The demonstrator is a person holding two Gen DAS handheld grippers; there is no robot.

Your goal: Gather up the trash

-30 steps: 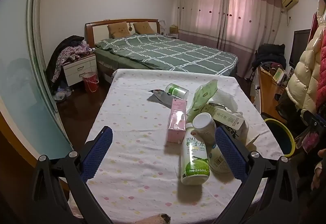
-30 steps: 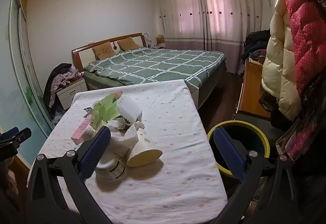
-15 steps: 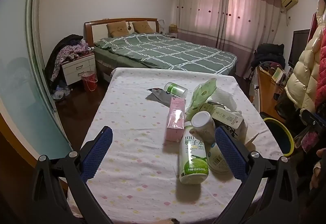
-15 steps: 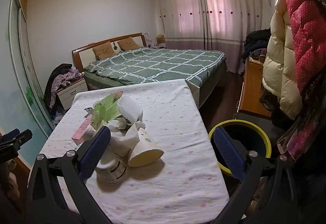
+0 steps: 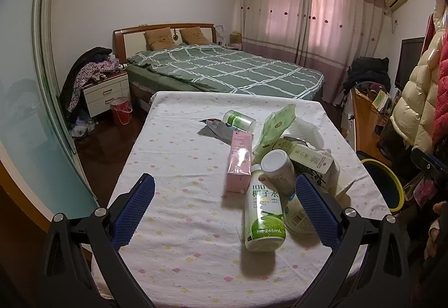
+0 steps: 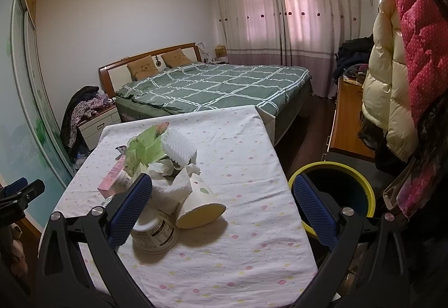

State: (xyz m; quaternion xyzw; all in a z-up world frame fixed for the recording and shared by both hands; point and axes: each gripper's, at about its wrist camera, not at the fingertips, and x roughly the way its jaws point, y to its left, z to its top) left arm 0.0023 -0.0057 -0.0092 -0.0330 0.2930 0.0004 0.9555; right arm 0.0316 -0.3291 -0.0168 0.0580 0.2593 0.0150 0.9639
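Observation:
A heap of trash lies on the cloth-covered table [image 5: 179,157]: a coconut-water bottle [image 5: 263,217] on its side, a second white bottle [image 5: 278,172], a pink box [image 5: 239,165], a milk carton [image 5: 309,158], a green wrapper [image 5: 275,123], a small green-lidded jar [image 5: 239,121]. From the right wrist view I see a tipped paper cup [image 6: 200,203], a white can [image 6: 155,234], crumpled tissue [image 6: 170,187] and white foam net [image 6: 179,147]. My left gripper [image 5: 222,208] is open above the table's near end. My right gripper [image 6: 222,207] is open, empty, near the cup.
A yellow-rimmed dark bin [image 6: 334,190] stands on the floor right of the table. A green-quilted bed [image 5: 224,70] lies beyond. Puffy coats [image 6: 392,78] hang at the right, beside a wooden desk [image 6: 348,117]. A nightstand [image 5: 106,89] and red bucket [image 5: 121,110] sit at the left.
Both grippers have drifted slightly; the left view has pulled back a little, with the table's near edge now in sight. Nothing on the table has moved, and both stay open.

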